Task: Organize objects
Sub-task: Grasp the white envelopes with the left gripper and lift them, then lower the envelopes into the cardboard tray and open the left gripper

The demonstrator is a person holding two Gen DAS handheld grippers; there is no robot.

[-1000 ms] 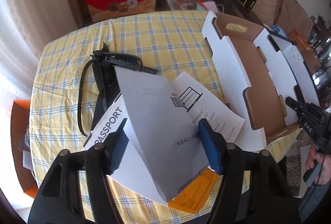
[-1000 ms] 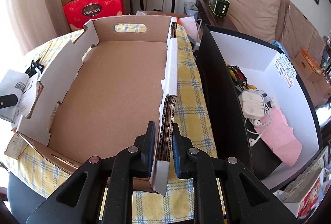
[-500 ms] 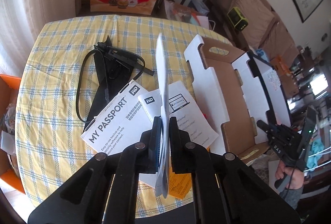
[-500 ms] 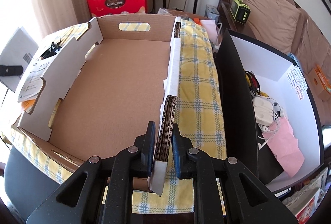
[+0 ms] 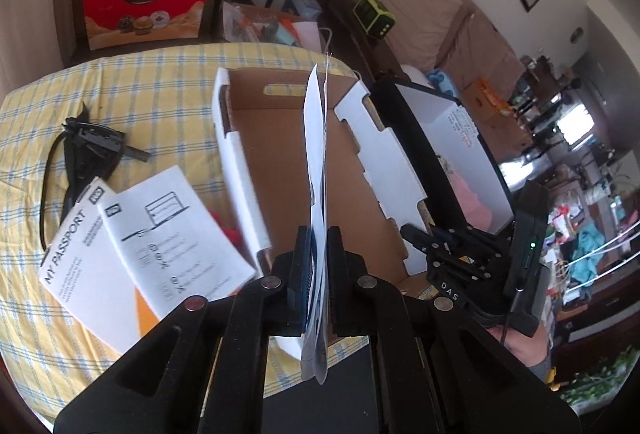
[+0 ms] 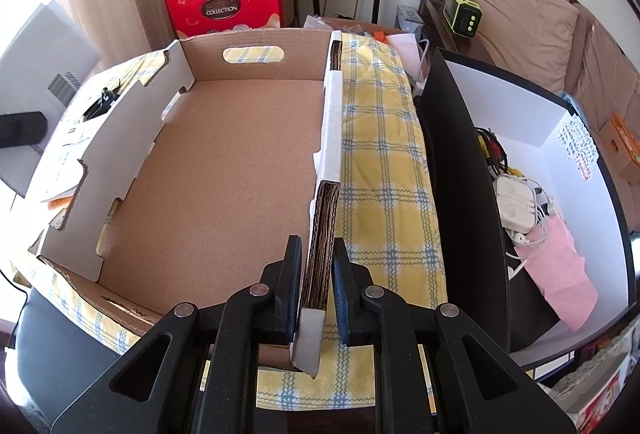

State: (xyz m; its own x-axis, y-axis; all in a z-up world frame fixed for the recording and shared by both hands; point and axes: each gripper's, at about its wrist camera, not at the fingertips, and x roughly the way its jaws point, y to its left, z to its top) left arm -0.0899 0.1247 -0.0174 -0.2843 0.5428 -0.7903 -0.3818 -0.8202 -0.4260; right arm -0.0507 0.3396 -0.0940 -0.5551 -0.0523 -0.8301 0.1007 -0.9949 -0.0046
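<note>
Lifted off the worktop (image 5: 120, 81), the white paper sheet (image 5: 316, 161) now hangs edge-on over the cardboard tray (image 6: 224, 169), pinched in the closed left gripper (image 5: 318, 274). Meanwhile the right gripper (image 6: 316, 290) clamps the tray's wall, probably to steady it.

**Black handheld grippers with blue pads**

Left gripper (image 5: 317, 266): matte black, finely speckled plastic; two angular arms with triangular cut-outs; round silver screws at the pivots; blue pads (image 5: 303, 270) on the inner faces of the fingers. Right gripper (image 6: 316, 274): same black build, same silver screws, blue pads (image 6: 339, 288); seen from the left wrist view its body carries white letters "DAS", a small green light on a black block, and a thin black cable; a grey sleeve cuff (image 5: 538, 368) shows beneath it.
</note>
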